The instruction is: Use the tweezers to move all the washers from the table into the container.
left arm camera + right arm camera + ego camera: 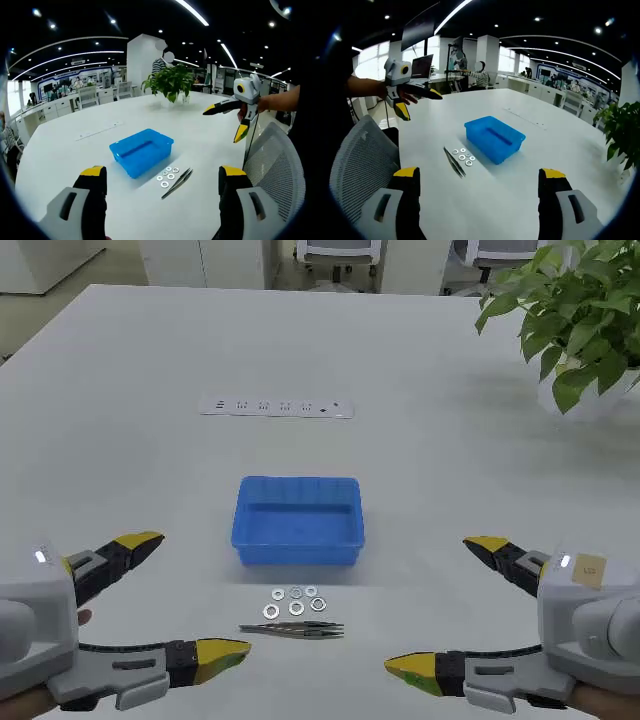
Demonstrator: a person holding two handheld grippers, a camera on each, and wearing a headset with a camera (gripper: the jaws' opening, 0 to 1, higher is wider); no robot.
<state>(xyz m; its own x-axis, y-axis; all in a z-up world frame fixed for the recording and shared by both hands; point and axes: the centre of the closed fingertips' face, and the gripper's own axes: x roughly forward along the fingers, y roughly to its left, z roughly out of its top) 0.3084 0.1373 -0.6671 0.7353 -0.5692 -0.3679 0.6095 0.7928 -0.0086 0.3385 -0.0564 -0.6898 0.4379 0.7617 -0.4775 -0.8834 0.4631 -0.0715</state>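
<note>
Held wide open and empty, left gripper and right gripper are being poised at the lower corners, likely readying for a pickup; blue container is being left at centre, tweezers below it, washers lying between them, untransferred

Cut off by the edge far behind the container: two chairs, and behind-right a plant; too small to read: marks on the power strip behind it.
</note>
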